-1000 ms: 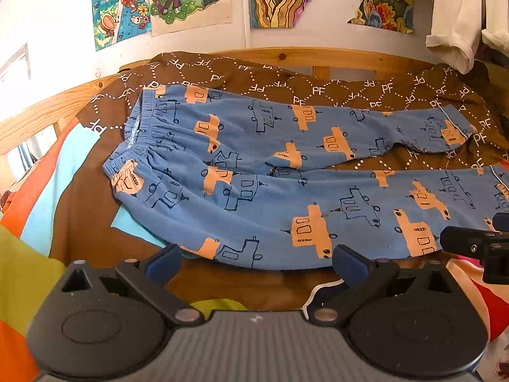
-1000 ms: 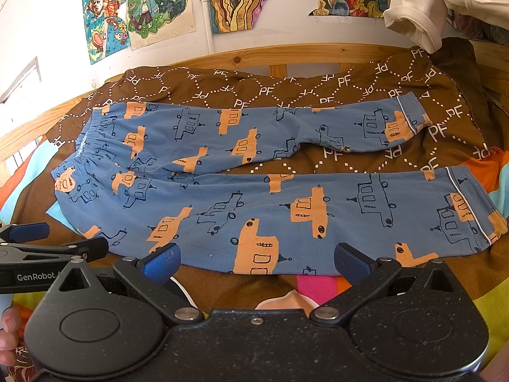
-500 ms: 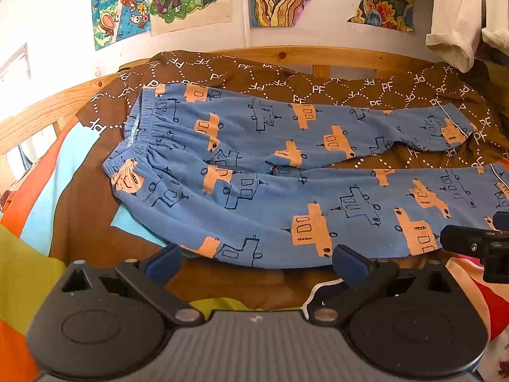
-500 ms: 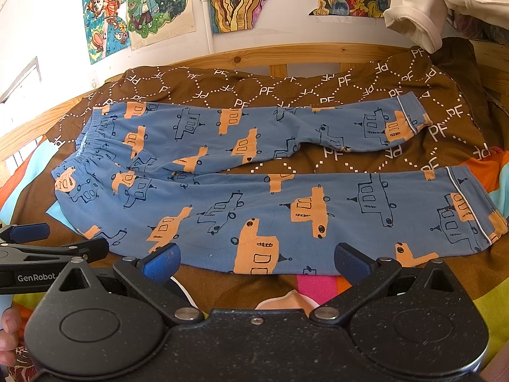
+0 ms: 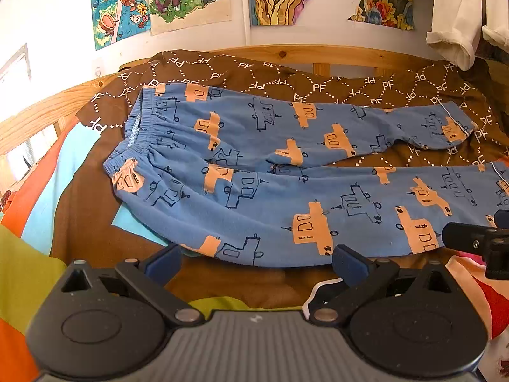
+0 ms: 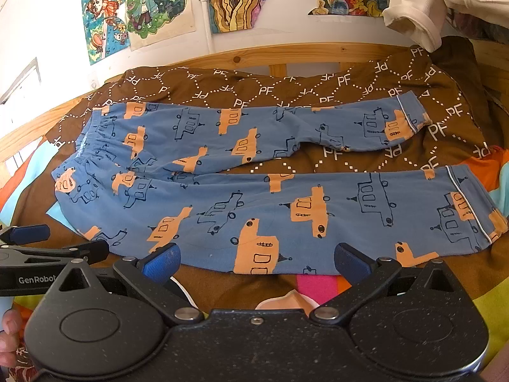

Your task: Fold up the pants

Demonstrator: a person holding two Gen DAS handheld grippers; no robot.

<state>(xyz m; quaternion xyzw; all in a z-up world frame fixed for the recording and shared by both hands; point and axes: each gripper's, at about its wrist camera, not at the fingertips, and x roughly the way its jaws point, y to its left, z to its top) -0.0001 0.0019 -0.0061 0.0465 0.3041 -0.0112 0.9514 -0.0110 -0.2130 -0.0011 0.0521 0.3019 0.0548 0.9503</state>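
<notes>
Folding had not begun, as far as I could judge. Starting at the left, my left gripper (image 5: 254, 256) hung spread wide and held nothing, its blue pads just short of the near edge of the pants (image 5: 286, 172), which lay toward twelve o'clock from it. The waistband (image 5: 140, 137) sat at about ten o'clock from that gripper, bunched and a little rumpled, on the brown patterned bedspread (image 5: 318, 86). From there both legs ran off toward three o'clock, side by side but apart, with a strip of bedspread showing between them.

Moving right, my right gripper (image 6: 256, 259) was also spread and empty, poised at the near hem line of the closer leg (image 6: 318, 216). That leg lay flat and straight, its cuff (image 6: 474, 203) at about two o'clock from the gripper. The far leg (image 6: 254, 130) had a slight bend partway along, and its cuff (image 6: 407, 117) ended shorter, near one o'clock.

So I judged everything was left to do: bringing one leg over the other, then doubling the length from cuffs toward waistband. The pants were spread out and ready, and neither gripper touched the cloth so far as I could tell.
</notes>
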